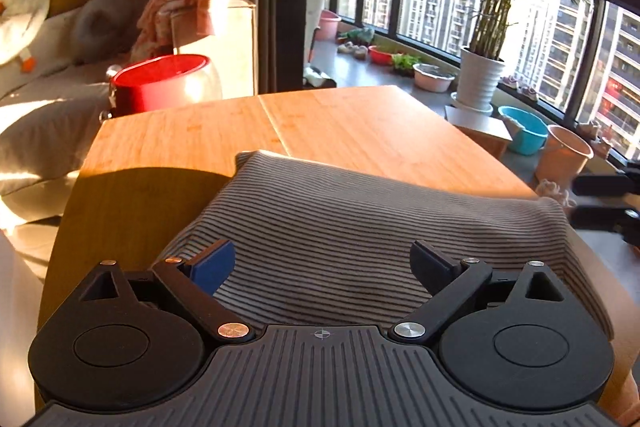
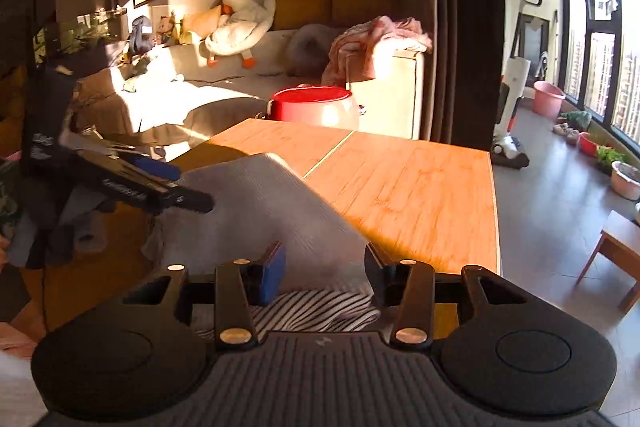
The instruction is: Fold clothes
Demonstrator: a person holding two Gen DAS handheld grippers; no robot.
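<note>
A grey striped garment (image 1: 328,227) lies folded on the wooden table (image 1: 360,131), with its far-left corner lifted a little. My left gripper (image 1: 320,267) hovers over the near part of the cloth, jaws wide apart and nothing between the pads. In the right wrist view the same garment (image 2: 272,211) runs under my right gripper (image 2: 326,275); the pads stand apart on either side of the cloth and do not press it. The right gripper's fingers (image 1: 600,201) also show at the garment's right corner. The left gripper (image 2: 180,183) reaches in over the cloth's left side.
A red bucket (image 1: 160,83) stands behind the table's far edge, beside a sofa (image 2: 180,95) with a white goose plush (image 2: 240,23) and a pink blanket (image 2: 380,39). Potted plants and plastic basins (image 1: 524,135) line the window. A low wooden stool (image 2: 620,247) stands on the right.
</note>
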